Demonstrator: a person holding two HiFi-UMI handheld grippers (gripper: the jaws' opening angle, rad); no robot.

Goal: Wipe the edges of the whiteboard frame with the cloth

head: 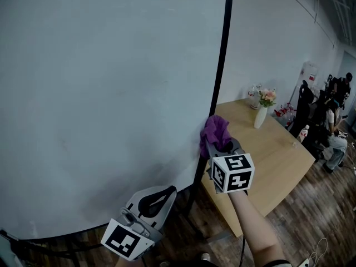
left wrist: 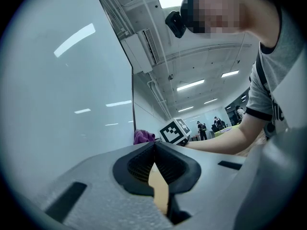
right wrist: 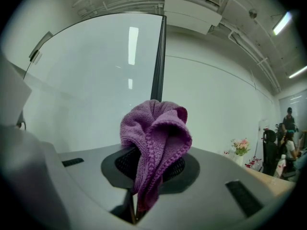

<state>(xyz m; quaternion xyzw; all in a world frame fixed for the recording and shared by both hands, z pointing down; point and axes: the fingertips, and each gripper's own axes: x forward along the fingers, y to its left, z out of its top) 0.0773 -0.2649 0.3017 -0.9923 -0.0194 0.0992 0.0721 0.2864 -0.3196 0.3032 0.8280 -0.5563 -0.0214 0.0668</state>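
Holding the purple cloth (head: 214,131) clamped in your right gripper's (head: 220,146) jaws against the whiteboard's black frame edge (head: 221,65), you seem mid-wipe and should next slide along it, your left gripper (head: 151,200) closed on nothing.

A white wall (head: 267,32) backs a wooden table (head: 278,154) bearing a vase (head: 260,118) of flowers, above wood-plank floor (head: 317,204).

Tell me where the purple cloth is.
In the head view the purple cloth sits right of centre, clamped in the right gripper, at the black right edge of the whiteboard frame.
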